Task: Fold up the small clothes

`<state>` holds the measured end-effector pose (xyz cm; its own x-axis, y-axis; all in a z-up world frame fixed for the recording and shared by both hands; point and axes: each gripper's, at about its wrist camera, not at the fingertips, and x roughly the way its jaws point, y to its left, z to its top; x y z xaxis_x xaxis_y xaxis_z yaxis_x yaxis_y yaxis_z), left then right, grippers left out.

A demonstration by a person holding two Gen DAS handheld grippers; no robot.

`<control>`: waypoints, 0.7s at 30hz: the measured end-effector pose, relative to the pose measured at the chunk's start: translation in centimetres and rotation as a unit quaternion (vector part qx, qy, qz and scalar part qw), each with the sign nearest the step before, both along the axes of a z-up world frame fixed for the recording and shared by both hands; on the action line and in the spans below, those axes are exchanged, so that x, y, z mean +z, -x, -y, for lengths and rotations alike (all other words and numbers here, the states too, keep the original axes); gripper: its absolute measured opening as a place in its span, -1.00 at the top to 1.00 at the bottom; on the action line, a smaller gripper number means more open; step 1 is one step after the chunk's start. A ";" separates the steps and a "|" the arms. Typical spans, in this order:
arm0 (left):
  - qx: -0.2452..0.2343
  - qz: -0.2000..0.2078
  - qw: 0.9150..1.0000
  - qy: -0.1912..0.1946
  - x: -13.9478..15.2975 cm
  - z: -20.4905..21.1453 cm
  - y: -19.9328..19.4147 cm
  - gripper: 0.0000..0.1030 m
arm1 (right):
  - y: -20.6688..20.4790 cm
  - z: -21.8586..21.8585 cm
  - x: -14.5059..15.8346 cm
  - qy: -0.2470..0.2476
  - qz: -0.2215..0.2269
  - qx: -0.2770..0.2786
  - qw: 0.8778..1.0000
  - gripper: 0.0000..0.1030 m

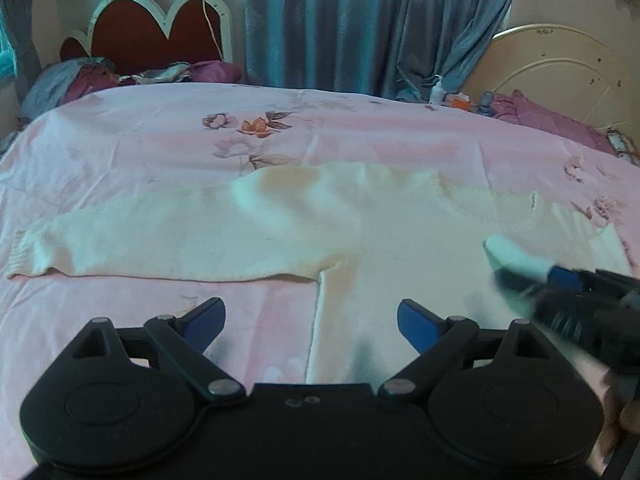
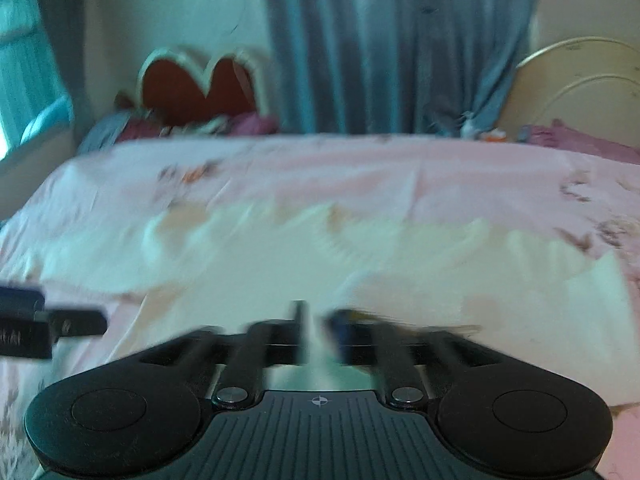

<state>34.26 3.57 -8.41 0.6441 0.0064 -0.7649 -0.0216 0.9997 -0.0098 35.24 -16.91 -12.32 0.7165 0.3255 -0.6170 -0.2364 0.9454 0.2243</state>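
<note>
Sweater (image 1: 360,232): spread flat on bed (image 1: 160,152), sleeve out, ready for folding.
Left claw (image 1: 311,322): mine, wide, empty, above hem.
Right claw (image 2: 316,328): narrow, seemingly pinching cream fabric; blurred.

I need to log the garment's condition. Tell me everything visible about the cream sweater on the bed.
The sweater is cream, soft-looking knit, lying mostly flat on the pink floral bedsheet. One long sleeve stretches out sideways, ending in a ribbed cuff. The right hand-held gripper has pinched a fold of it near the far side; the left hand-held gripper hovers open above its lower body.
</note>
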 end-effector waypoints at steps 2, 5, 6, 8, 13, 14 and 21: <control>-0.016 -0.004 1.000 0.017 0.0 0.3 -0.3 -0.83 | 1.0 0.3 0.7 0.000 0.014 -0.002 1.000 -0.52; -0.044 -0.010 0.998 0.034 -0.4 1.7 -0.8 -0.88 | 2.5 2.5 1.5 -0.010 0.020 -0.022 0.999 -0.52; -0.052 -0.009 0.998 0.037 -0.6 2.4 -0.9 -0.89 | 2.9 3.6 1.8 -0.011 0.020 -0.032 0.999 -0.52; -0.078 -0.005 0.996 0.035 -1.1 4.2 -1.1 -0.87 | 4.4 5.5 2.3 -0.016 0.021 -0.056 0.998 -0.52; -0.182 0.006 0.983 -0.008 -2.7 10.2 -0.5 -0.70 | 6.9 10.5 1.4 0.025 0.000 -0.138 0.990 -0.52; -0.194 0.009 0.981 -0.019 -3.2 11.3 -0.4 -0.63 | 7.2 11.5 0.9 0.023 -0.011 -0.154 0.988 -0.51; -0.206 0.008 0.978 -0.024 -5.7 14.4 -2.0 -0.24 | 9.5 15.1 -0.4 0.003 -0.034 -0.200 0.979 -0.51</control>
<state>36.23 -10.78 -14.13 0.6109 -0.2207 -0.7603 0.3839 0.9225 0.0407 25.74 -32.00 -12.73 0.7431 0.0232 -0.6688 0.1690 0.9605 0.2211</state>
